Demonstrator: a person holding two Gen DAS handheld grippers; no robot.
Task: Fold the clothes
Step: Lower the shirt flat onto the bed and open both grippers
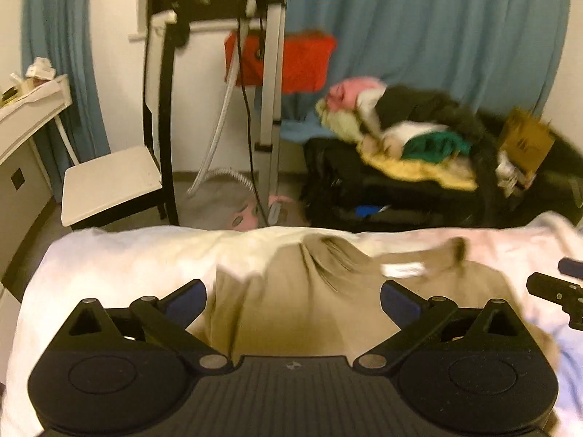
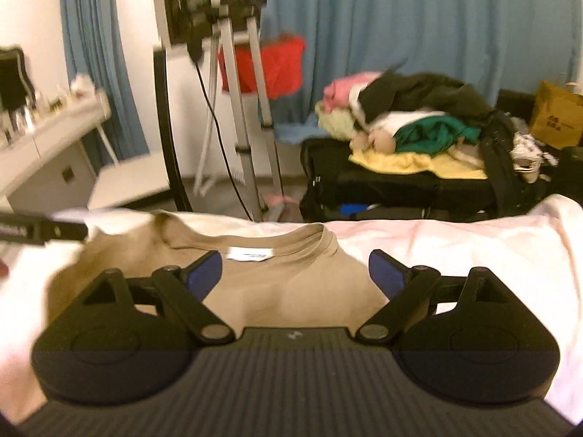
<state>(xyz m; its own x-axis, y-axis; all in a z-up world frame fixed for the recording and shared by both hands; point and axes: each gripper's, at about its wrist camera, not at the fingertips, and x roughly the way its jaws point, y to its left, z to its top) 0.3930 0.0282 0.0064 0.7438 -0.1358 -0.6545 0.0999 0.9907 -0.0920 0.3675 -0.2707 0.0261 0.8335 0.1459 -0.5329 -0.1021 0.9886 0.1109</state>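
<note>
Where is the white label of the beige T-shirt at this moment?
In the right wrist view the white label sits inside the collar of the beige T-shirt, on the white bed sheet, just beyond the open right gripper.

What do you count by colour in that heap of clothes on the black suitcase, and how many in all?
Pink piece: 1
Pale green piece: 1
Black garment: 1
White piece: 1
Dark green piece: 1
Yellow piece: 1
Total: 6 colours visible in the heap on the black suitcase; blur may hide more.
</note>
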